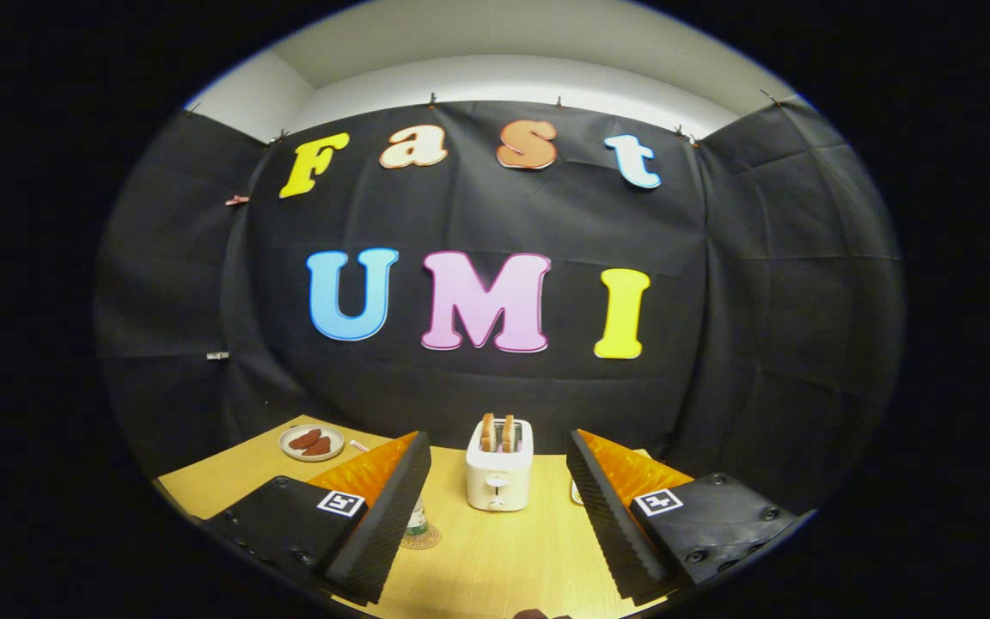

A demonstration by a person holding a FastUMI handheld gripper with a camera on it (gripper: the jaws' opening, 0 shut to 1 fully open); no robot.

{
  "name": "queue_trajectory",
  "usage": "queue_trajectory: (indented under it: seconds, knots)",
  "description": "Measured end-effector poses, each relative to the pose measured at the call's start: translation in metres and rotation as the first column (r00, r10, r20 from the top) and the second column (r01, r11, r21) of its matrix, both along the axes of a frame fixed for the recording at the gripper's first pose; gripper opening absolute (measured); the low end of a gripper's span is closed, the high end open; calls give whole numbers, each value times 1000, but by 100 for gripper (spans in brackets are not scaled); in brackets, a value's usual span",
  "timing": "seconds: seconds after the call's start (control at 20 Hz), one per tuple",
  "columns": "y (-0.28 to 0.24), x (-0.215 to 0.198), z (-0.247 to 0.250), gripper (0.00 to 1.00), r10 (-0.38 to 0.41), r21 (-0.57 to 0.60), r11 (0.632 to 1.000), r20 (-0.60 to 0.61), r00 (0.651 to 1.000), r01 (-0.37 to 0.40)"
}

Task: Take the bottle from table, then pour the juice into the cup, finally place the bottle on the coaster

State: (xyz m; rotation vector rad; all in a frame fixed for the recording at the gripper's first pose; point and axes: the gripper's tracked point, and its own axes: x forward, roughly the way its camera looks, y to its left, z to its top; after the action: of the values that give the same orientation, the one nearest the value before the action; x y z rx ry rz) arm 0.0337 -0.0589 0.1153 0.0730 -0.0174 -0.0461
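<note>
One bottle (415,516), mostly hidden behind my left finger, seemingly standing on one round woven coaster (423,539). My gripper (495,507): fingers wide apart, holding nothing. One boxy white toaster (499,475), two slices, beyond the coaster. One round plate (312,443), left of toaster. Wooden table (495,559).

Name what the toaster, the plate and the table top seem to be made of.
Toaster: likely glossy white plastic, smooth with soft highlights. Plate: looks like glazed ceramic, pale with a shiny rim. Table: light wood or wood-look laminate, fine grain lines. The open gripper hangs above it.
</note>
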Motion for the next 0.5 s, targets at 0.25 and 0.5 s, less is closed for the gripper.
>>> queue_trajectory:
  seconds: [0.25, 0.5]
  knots:
    - [-42, -59, -2, 97, -132, 7, 991, -28, 991, 132]
    - [-52, -89, -7, 97, -154, -26, 988, -47, 987, 153]
